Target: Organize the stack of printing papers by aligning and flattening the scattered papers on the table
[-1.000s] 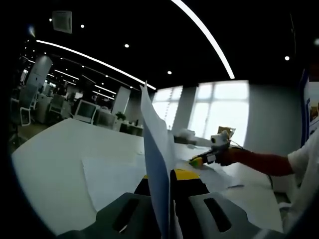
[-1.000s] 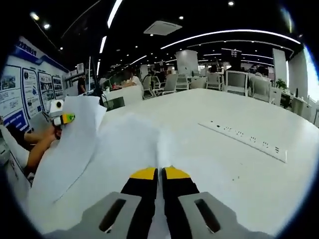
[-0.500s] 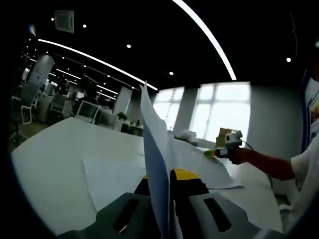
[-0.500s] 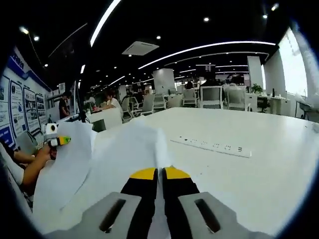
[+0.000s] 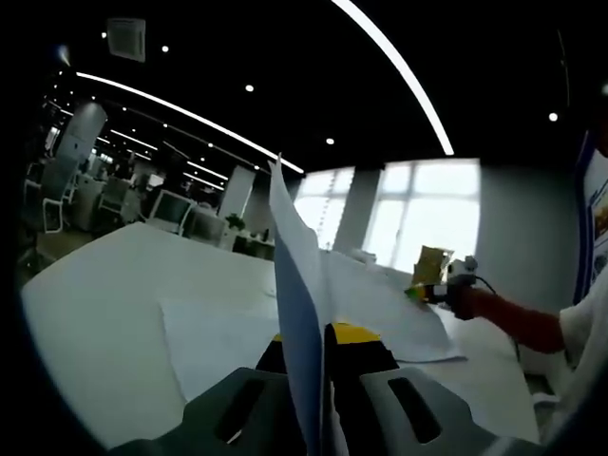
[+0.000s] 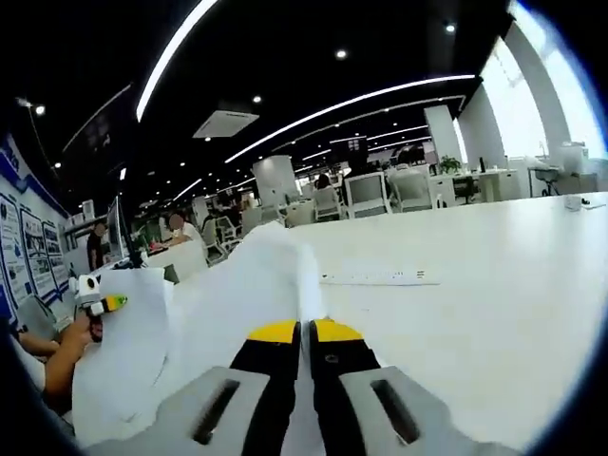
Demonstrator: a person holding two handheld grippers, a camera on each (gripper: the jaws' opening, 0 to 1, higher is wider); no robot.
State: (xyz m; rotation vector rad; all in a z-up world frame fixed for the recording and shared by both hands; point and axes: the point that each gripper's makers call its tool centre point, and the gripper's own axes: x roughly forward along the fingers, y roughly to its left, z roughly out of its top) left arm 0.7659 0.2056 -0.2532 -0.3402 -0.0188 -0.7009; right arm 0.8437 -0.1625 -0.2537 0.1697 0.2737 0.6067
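A stack of white printing paper (image 5: 366, 299) is held off the white table (image 5: 95, 313) between both grippers. In the left gripper view its near edge (image 5: 290, 285) stands upright between the yellow-tipped jaws of my left gripper (image 5: 321, 334), which is shut on it. At the far end, a hand in a red sleeve holds my right gripper (image 5: 429, 288) against the paper. In the right gripper view my right gripper (image 6: 304, 331) is shut on the paper (image 6: 237, 294), which bulges upward. My left gripper (image 6: 103, 304) pinches the far corner at the left. One loose sheet (image 5: 214, 337) lies flat on the table.
A long white power strip (image 6: 380, 278) lies on the table (image 6: 494, 285) beyond the paper. Office chairs (image 6: 366, 195), desks and seated people (image 6: 180, 228) stand behind the table. Posters (image 6: 24, 261) hang on the wall at the left. Bright windows (image 5: 418, 214) are at the back.
In the left gripper view the right gripper has moved rightward and a little up, drawing the paper's far end with it. The right gripper view has swung and tilted, and the left gripper sits lower in it.
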